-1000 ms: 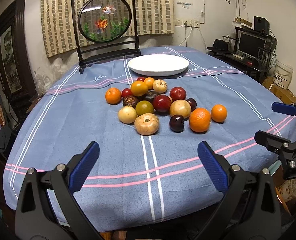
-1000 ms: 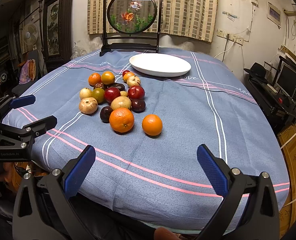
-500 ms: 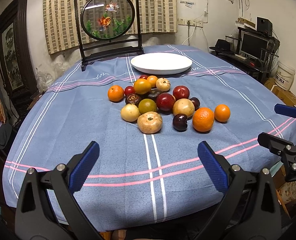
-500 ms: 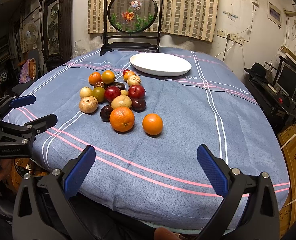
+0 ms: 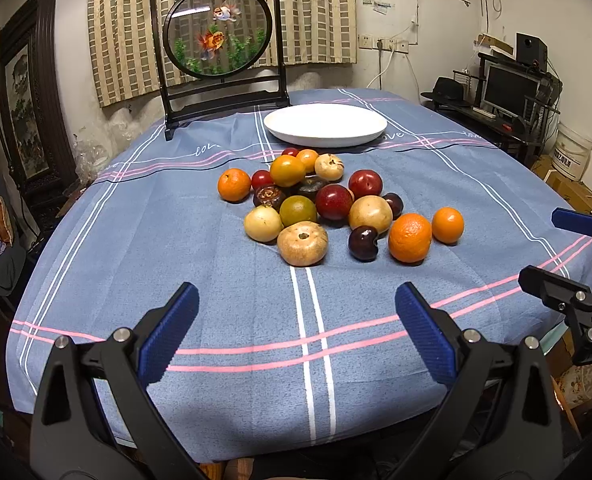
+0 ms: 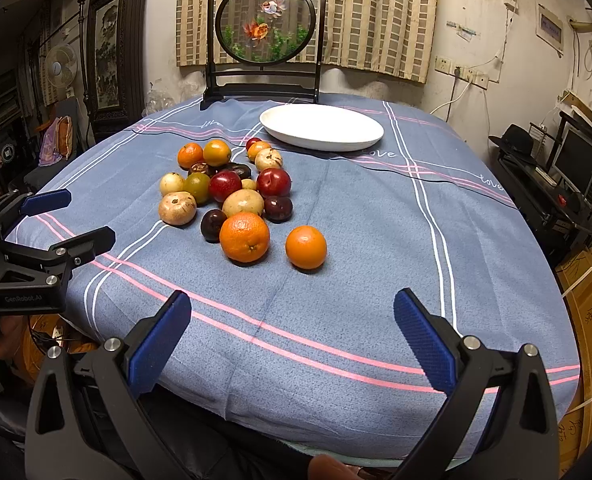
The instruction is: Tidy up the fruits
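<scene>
Blue-padded left tool [image 5: 296,334] and right tool [image 6: 292,338] are both spread wide, nothing in either, hanging over the near edge of the desk [image 5: 136,248]. Fruit pile [image 5: 320,204] sits straight ahead of the left tool, ahead and a bit left of the right one, w/ the white plate [image 6: 322,128] further out behind it, not a single fruit on it yet imo.

Worry: fruits are packed touching each other, so nudging one prob rolls its neighbours, and round stuff on cloth could run off the edge. The small orange [image 6: 306,247] sits apart, safest first grab for the right tool tbh.

Can't ID the dark fruits mid-pile, partly hidden behind others. The hands on the tools are out of frame.
</scene>
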`<act>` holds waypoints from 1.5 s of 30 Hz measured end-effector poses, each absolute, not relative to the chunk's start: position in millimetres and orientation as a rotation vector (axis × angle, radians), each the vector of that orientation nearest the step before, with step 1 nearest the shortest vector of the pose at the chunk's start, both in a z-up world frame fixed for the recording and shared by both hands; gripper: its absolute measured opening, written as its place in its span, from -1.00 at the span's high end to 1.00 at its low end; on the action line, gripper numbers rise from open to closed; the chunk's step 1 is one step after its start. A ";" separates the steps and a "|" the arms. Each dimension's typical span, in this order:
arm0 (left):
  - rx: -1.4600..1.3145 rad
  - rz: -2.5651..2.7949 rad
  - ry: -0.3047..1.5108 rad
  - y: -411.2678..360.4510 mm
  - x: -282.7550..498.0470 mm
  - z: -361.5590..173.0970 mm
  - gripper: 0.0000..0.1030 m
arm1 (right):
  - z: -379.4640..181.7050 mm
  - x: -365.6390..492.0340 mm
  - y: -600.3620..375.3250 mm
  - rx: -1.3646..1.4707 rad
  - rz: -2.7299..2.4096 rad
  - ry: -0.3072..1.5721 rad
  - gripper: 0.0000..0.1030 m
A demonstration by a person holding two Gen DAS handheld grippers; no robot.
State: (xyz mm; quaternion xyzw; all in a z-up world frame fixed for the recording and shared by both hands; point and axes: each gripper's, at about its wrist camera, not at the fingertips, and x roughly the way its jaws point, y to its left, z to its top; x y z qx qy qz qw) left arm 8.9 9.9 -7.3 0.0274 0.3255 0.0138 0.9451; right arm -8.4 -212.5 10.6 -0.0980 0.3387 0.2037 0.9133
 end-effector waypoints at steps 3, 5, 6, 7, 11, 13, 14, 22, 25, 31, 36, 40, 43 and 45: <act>0.056 0.029 0.663 9.7 9.2 -7.5 -0.95 | 10.7 -8.4 -212.5 -0.202 0.420 0.698 -0.97; 0.056 0.029 0.664 9.9 9.0 -7.4 -0.95 | 10.0 -8.6 -211.8 -0.202 0.419 0.699 -0.97; 0.056 0.029 0.664 10.0 9.0 -7.4 -0.95 | 10.6 -8.3 -212.4 -0.203 0.420 0.698 -0.97; 0.056 0.029 0.664 9.9 9.1 -7.5 -0.95 | 10.3 -8.4 -212.0 -0.203 0.420 0.698 -0.97; 0.056 0.029 0.665 10.7 8.6 -7.7 -0.95 | 8.9 -8.2 -211.7 -0.203 0.419 0.700 -0.97; 0.055 0.029 0.666 10.7 8.6 -7.7 -0.95 | 4.7 -6.6 -211.6 -0.203 0.420 0.702 -0.97; 0.055 0.029 0.665 10.7 8.5 -7.8 -0.95 | 5.4 -6.6 -211.8 -0.203 0.420 0.702 -0.97; 0.054 0.009 0.673 10.5 8.0 -9.9 -0.95 | 2.6 -6.2 -210.7 -0.203 0.419 0.705 -0.97; 0.062 0.016 0.673 9.5 8.3 -10.8 -0.95 | 0.9 -6.0 -210.2 -0.202 0.419 0.706 -0.97; 0.056 0.018 0.681 9.9 9.4 -11.9 -0.95 | -1.3 -4.2 -211.8 -0.201 0.420 0.709 -0.97; 0.018 0.004 0.718 14.3 15.7 -15.1 -0.94 | -1.9 1.5 -220.0 -0.158 0.426 0.687 -0.97; -0.048 -0.023 0.733 21.0 19.6 -19.6 -0.94 | -10.9 15.8 -232.7 -0.090 0.431 0.709 -0.97; -0.067 -0.039 0.720 23.1 21.4 -24.8 -0.94 | -15.0 25.1 -238.6 -0.060 0.432 0.716 -0.97; -0.058 -0.033 0.697 22.3 22.0 -26.7 -0.94 | -15.7 29.3 -238.2 -0.059 0.453 0.699 -0.97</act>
